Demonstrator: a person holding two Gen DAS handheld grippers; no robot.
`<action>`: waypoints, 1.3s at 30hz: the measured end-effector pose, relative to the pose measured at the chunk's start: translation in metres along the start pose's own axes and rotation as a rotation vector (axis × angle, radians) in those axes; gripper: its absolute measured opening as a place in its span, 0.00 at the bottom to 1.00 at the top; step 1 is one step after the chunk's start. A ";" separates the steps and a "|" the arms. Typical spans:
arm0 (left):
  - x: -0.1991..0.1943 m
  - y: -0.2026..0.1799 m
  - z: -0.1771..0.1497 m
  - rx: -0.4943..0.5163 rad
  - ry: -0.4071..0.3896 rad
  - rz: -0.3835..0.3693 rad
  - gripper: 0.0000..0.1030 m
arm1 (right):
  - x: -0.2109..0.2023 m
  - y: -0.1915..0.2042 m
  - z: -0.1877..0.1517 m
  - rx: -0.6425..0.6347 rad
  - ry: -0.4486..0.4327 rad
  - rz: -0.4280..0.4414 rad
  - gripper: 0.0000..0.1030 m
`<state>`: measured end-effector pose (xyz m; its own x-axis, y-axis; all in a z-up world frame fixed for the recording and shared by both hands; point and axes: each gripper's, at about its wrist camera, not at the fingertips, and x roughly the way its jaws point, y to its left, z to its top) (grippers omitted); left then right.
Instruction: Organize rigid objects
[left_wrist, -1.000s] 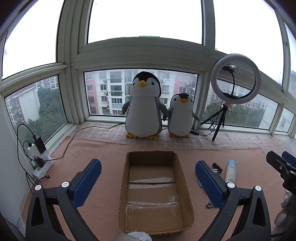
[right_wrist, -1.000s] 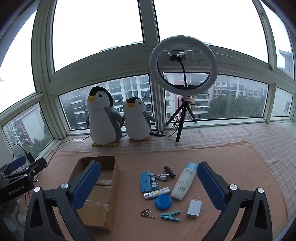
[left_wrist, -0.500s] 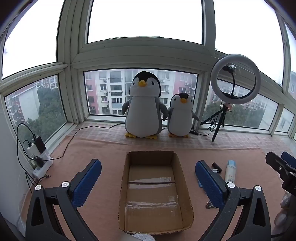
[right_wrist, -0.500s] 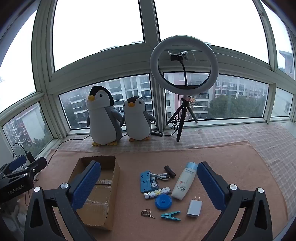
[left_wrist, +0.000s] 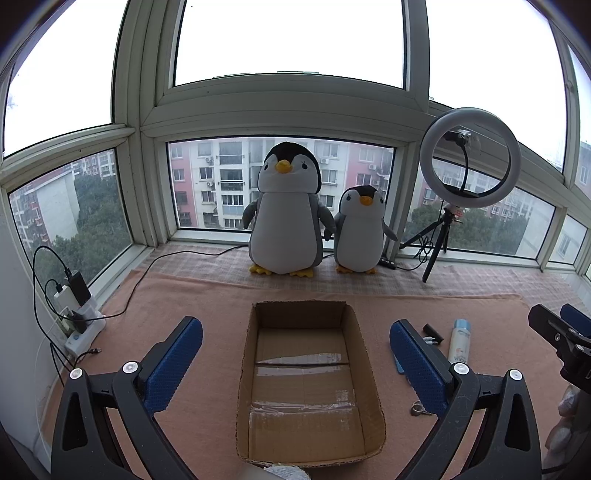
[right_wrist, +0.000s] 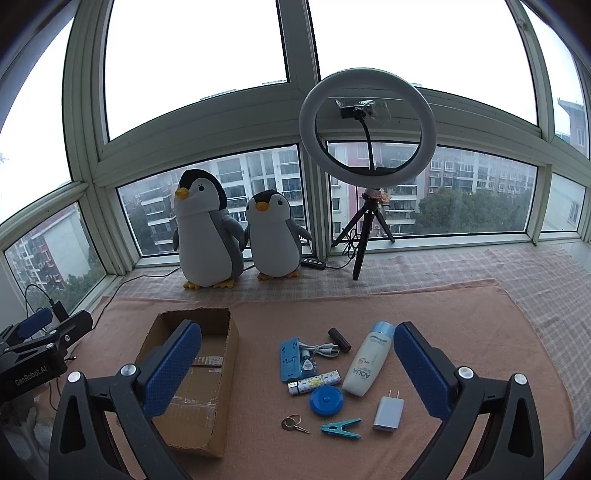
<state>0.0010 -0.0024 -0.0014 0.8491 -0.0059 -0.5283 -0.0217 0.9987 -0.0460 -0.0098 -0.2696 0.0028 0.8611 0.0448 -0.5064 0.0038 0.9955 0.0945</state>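
Hardly any change from half a second and a second back: same framing in both wrist views, at most a slight drift of the ring light (right_wrist: 368, 125) against the window. Left tool (left_wrist: 295, 363) spread wide, holding nothing, hovering over the open cardboard box (left_wrist: 364, 354) with one blue pad to either side of it. Right tool (right_wrist: 297, 367) likewise spread wide and empty, poised above the cluster of small items on the pink mat (right_wrist: 461, 317). Box empty, lying at 9 o'clock of that cluster, well apart from it. Within the cluster: white AQUA bottle (right_wrist: 367, 363) at 3 o'clock, tilted; black cylinder (right_wrist: 340, 339) at 12; blue holder (right_wrist: 290, 356) with a coiled white cable (right_wrist: 319, 349) at 10; patterned tube (right_wrist: 314, 382) just below them; round blue disc (right_wrist: 327, 401) near the middle; white plug adapter (right_wrist: 388, 413) at 5; teal clothes peg (right_wrist: 341, 428) and key ring (right_wrist: 293, 424) at 6 to 7. Two plush penguins (right_wrist: 207, 229) upright by the window at 12 o'clock beyond the box. Power strip (left_wrist: 79, 325) with chargers at 9 o'clock in the left view.
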 end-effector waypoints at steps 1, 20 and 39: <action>0.000 0.000 0.000 0.000 0.001 0.000 1.00 | 0.000 0.000 0.000 0.000 0.002 0.001 1.00; -0.001 -0.002 -0.001 0.004 -0.001 -0.001 1.00 | 0.002 0.000 -0.004 0.003 0.004 0.000 1.00; 0.009 0.003 -0.005 -0.001 0.036 0.006 1.00 | 0.006 -0.002 -0.007 0.006 0.028 -0.002 1.00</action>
<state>0.0055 -0.0001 -0.0107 0.8294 -0.0018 -0.5586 -0.0273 0.9987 -0.0438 -0.0085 -0.2704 -0.0066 0.8464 0.0457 -0.5306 0.0081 0.9951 0.0986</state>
